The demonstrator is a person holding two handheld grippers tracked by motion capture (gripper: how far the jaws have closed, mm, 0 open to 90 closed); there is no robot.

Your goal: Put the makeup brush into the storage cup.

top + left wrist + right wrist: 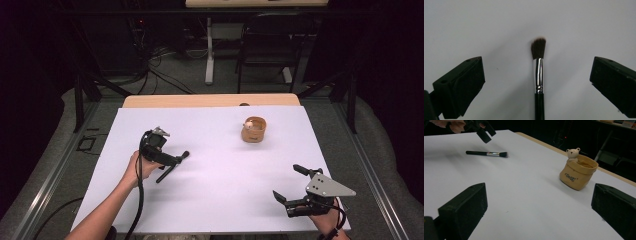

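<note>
- The desk point(210, 190), under a white sheet with bare wood showing along its far edge, carries everything.
- The right gripper point(296, 186) is held by a hand at the desk's near right corner. Its jaws are spread wide, nothing between them, pointing toward the middle of the sheet. In the right gripper view they frame bare sheet, with the pot beyond them.
- The left gripper point(172, 166) is held over the left half of the desk, about midway between near and far edge. It hangs above the brush, jaws wide apart. In the left gripper view the brush lies on the sheet between them, touching neither.
- A tan sack-shaped pot point(253, 130) with a small bear figure point(573, 153) on its rim stands upright toward the far edge, right of centre, well apart from both grippers.
- The brush point(539, 72) lies flat on the sheet: black handle, silver ferrule, dark bristles. In the right gripper view point(487, 153) it rests just below the left gripper, bristles toward the pot's side.
</note>
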